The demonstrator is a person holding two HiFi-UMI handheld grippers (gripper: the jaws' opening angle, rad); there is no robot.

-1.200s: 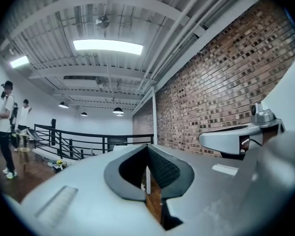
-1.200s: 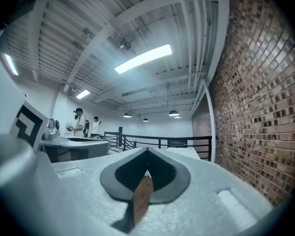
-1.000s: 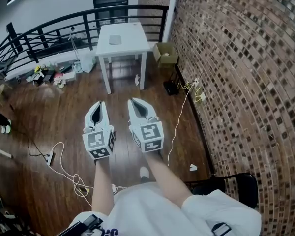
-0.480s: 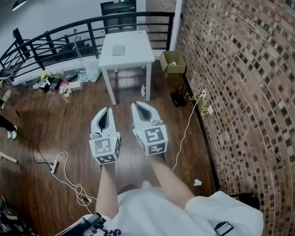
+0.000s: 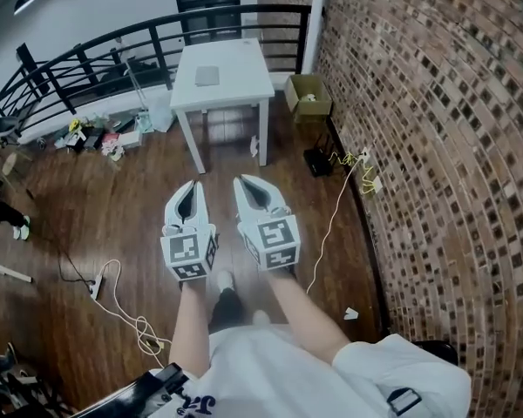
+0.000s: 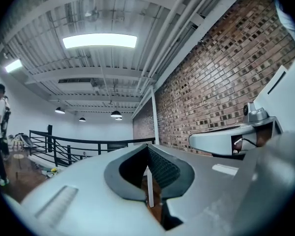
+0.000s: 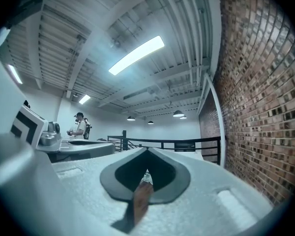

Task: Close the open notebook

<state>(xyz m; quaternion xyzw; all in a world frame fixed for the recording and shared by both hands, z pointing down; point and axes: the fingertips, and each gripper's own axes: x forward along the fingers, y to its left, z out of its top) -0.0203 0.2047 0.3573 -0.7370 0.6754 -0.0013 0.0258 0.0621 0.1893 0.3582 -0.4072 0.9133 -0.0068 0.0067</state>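
A grey notebook (image 5: 207, 76) lies on a white table (image 5: 240, 94) by the black railing, well ahead of me; at this distance I cannot tell whether it lies open. Both grippers are held level and side by side over the wood floor, far short of the table. My left gripper (image 5: 188, 185) is shut with nothing between its jaws, as the left gripper view (image 6: 148, 154) also shows. My right gripper (image 5: 247, 181) is shut and empty too, its jaws meeting at the tip (image 7: 146, 174).
A brick wall (image 5: 418, 146) runs along the right. A cardboard box (image 5: 307, 94) and a black item (image 5: 316, 160) sit near it. Cables (image 5: 113, 294) trail over the floor at left, with clutter (image 5: 96, 133) under the railing (image 5: 87, 59). Another person (image 7: 78, 124) stands at the far left.
The table and railing look slightly larger in the head view; I have stepped toward them. Both grippers stayed shut and side by side.
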